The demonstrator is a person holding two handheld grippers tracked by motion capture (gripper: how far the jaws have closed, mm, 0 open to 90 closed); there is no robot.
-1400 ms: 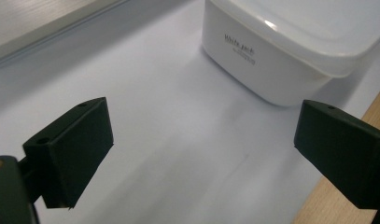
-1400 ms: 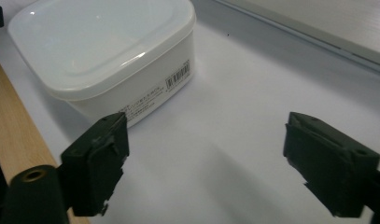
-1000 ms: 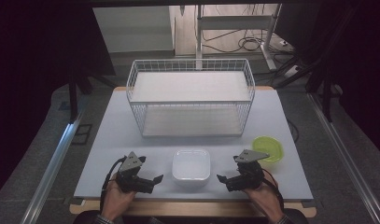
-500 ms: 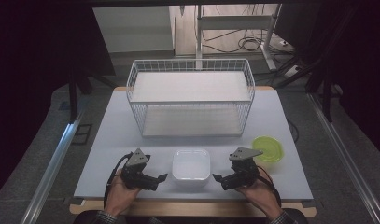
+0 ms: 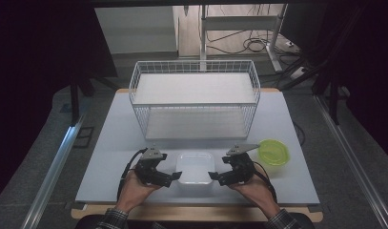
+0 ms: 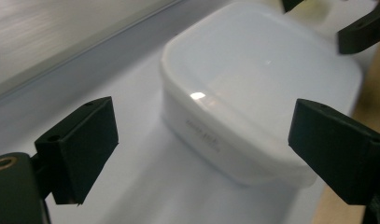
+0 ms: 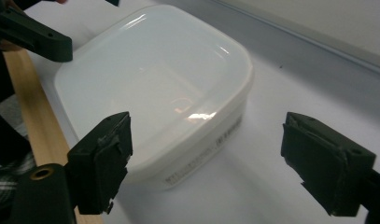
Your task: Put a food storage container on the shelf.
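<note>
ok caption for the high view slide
Both open grippers, left and right, flank a white tub on the table, wire basket behind, green bowl at right.

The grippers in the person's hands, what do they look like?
Both the left gripper and the right gripper are black, each with two blocky square jaws. A black cable loops from each. The right one carries a grey three-cornered plate on top. The person wears plaid sleeves.

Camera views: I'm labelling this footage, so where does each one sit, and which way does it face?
High view: above the person's side, looking forward and down at the table; forearms, hands, both tongs show.
Left gripper view: on the left tongs, facing the white container across open jaws.
Right gripper view: on the right tongs, same container, from its other side.
All share the container.
</note>
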